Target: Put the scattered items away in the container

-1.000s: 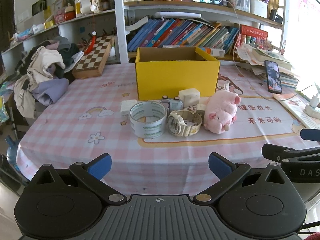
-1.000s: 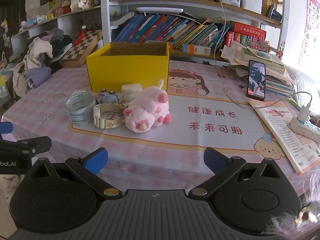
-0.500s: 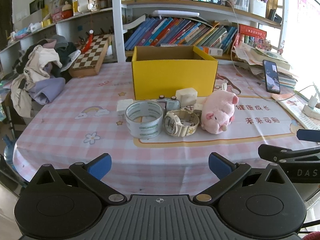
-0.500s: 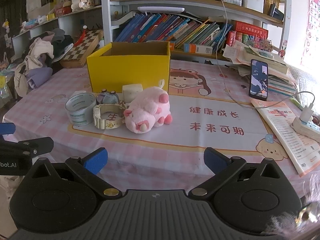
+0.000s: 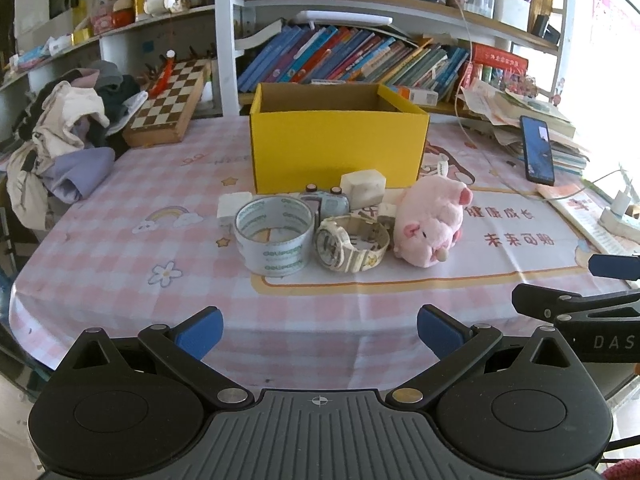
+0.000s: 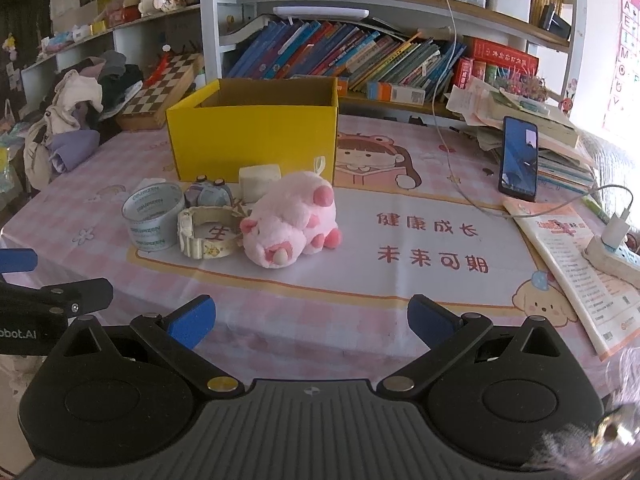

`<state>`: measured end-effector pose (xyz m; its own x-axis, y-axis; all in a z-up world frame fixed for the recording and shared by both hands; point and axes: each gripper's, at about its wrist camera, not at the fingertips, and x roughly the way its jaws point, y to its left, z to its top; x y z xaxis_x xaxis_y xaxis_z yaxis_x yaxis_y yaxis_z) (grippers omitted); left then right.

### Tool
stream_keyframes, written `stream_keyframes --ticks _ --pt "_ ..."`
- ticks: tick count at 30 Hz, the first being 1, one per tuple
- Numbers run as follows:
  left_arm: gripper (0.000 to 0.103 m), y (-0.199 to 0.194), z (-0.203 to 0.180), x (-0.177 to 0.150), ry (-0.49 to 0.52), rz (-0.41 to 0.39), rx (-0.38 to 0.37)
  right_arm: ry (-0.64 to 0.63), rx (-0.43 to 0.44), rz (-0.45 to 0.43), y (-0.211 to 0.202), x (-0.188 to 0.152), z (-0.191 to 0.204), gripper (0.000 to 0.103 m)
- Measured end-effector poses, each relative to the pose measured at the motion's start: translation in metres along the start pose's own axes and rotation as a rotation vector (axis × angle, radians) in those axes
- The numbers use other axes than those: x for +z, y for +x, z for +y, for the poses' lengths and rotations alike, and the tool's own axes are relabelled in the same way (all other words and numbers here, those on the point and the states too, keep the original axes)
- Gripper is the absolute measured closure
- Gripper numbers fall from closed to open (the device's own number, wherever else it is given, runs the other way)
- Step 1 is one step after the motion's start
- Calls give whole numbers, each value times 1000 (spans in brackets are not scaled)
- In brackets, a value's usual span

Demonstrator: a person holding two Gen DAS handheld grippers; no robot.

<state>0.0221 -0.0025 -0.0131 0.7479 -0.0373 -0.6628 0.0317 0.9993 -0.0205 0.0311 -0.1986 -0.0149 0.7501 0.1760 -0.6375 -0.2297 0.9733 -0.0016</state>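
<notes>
An open yellow box (image 5: 338, 152) (image 6: 256, 142) stands on the pink checked table. In front of it lie a roll of clear tape (image 5: 274, 236) (image 6: 154, 216), a cream wristwatch (image 5: 352, 244) (image 6: 206, 232), a pink plush pig (image 5: 430, 222) (image 6: 294, 220), a small grey toy camera (image 5: 326, 202) (image 6: 210, 194) and white blocks (image 5: 363, 184) (image 6: 259, 176). My left gripper (image 5: 319, 330) is open and empty over the table's near edge. My right gripper (image 6: 310, 322) is open and empty, also at the near edge, to the right of the left one.
A clothes pile (image 5: 68, 136) and a chessboard (image 5: 168, 104) lie at the left. A phone (image 6: 518, 158), stacked books, a booklet (image 6: 576, 264) and a power strip (image 6: 612, 254) with cable lie at the right. A bookshelf (image 5: 360, 60) stands behind.
Both grippers have pulled back a little from the items, which look slightly farther away. Nothing on the table moved. Both stay open.
</notes>
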Motion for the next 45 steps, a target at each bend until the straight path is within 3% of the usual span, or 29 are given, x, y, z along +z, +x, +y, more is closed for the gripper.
stream_keyframes --ticks 15,20,35,45 --pt "0 7 -2 3 11 29 -7 20 33 18 8 0 -6 0" --pt "0 6 -3 4 15 25 -44 25 51 21 10 1 -7 0" --pt "0 6 -7 4 59 51 17 13 73 30 13 3 -6 0" --pt "0 23 11 22 86 45 -42 27 76 32 31 19 5 0"
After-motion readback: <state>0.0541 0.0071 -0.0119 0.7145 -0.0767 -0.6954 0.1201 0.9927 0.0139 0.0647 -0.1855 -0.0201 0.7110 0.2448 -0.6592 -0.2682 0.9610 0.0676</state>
